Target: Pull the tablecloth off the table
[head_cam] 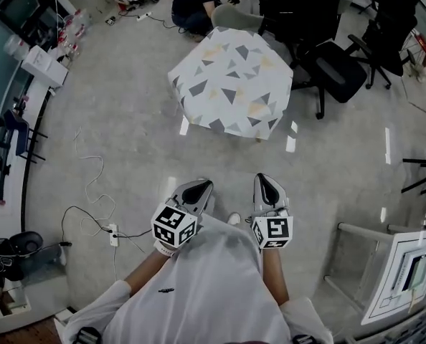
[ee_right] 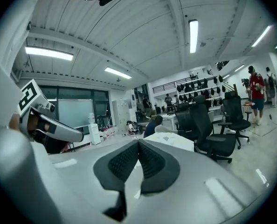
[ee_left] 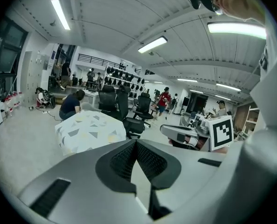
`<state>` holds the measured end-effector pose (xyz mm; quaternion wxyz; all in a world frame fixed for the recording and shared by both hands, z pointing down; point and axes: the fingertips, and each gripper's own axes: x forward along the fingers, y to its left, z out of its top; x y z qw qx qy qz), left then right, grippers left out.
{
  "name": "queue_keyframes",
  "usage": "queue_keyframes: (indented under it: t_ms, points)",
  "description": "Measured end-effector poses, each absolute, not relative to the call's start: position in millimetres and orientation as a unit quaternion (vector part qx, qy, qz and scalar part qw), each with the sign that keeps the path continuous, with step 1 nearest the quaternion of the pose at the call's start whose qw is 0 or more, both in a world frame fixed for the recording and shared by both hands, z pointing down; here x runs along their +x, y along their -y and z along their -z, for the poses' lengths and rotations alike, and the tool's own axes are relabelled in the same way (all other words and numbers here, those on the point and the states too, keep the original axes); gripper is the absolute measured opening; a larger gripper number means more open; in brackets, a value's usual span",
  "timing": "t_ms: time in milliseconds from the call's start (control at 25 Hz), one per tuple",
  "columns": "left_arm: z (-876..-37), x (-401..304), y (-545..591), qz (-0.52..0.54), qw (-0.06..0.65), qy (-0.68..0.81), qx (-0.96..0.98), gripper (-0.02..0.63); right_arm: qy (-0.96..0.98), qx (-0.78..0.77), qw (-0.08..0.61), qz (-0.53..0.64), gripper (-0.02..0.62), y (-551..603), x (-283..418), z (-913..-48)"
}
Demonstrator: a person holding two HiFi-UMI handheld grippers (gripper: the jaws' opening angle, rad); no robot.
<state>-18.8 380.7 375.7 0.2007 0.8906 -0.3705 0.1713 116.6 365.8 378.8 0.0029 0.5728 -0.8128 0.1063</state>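
The floor [head_cam: 127, 99] was pale grey, speckled and glossy, with streaks of ceiling light on it. The room was a big open workshop with a ribbed white ceiling and long strip lamps [ee_left: 152, 45].

My left fingers [ee_left: 123, 160] were clenched, their dark ribbed pads pressed together with nothing between them. My right fingers [ee_right: 124, 163] were clenched and empty too. Both were held close to my white shirt [head_cam: 213, 285], side by side and pointing ahead.

The tablecloth [head_cam: 231, 81] was well apart from me, straight ahead across bare floor. It lay draped over the desk and hid it wholly. The cloth looked thin and smooth, white with scattered grey and pale yellow triangles, and it hung down in soft folds at the corners.

Black office chairs [head_cam: 338, 70] with mesh backs and star bases stood just beside the desk on its right and far side. A person [head_cam: 195, 2] in dark clothes crouched just beyond it. A thin white cable [head_cam: 91, 178] snaked over the floor on my left, near a power strip [head_cam: 113, 235]. A white tubular frame [head_cam: 363, 231] stood at my right. Nothing lay between me and the desk.
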Motion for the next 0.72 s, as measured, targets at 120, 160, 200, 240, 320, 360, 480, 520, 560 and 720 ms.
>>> queue_keyframes:
  t_ms: [120,160,200,240,320,360,480,520,560,720]
  points:
    - [-384,-13,-370,-0.181,0.204,0.358,0.893,0.006,0.804,0.582,0.007,-0.121,0.011,-358,123,-392]
    - [-387,-12,-364,-0.182,0.205,0.355,0.893,0.006,0.802,0.584,0.009,-0.124,0.011,-354,125,-395]
    - [-389,-13,-357,-0.181,0.208,0.353,0.894,0.006,0.801,0.585,0.013,-0.125,0.011,-350,126,-398]
    - [-392,-13,-348,-0.179,0.212,0.351,0.894,0.006,0.800,0.587,0.016,-0.126,0.011,-344,126,-400]
    - [-397,-17,-325,-0.172,0.222,0.349,0.894,0.006,0.796,0.591,0.025,-0.128,0.011,-330,125,-404]
    - [-398,-19,-311,-0.167,0.226,0.349,0.894,0.006,0.794,0.593,0.029,-0.130,0.011,-320,125,-404]
    - [-394,-27,-266,-0.148,0.235,0.347,0.896,0.006,0.794,0.593,0.042,-0.126,0.011,-283,115,-397]
    - [-391,-31,-251,-0.142,0.236,0.347,0.896,0.006,0.796,0.592,0.047,-0.122,0.011,-270,109,-392]
    - [-388,-37,-235,-0.136,0.238,0.348,0.897,0.006,0.798,0.589,0.053,-0.117,0.011,-255,101,-387]
    - [-375,-68,-169,-0.112,0.246,0.357,0.894,0.006,0.818,0.562,0.072,-0.098,0.011,-190,58,-366]
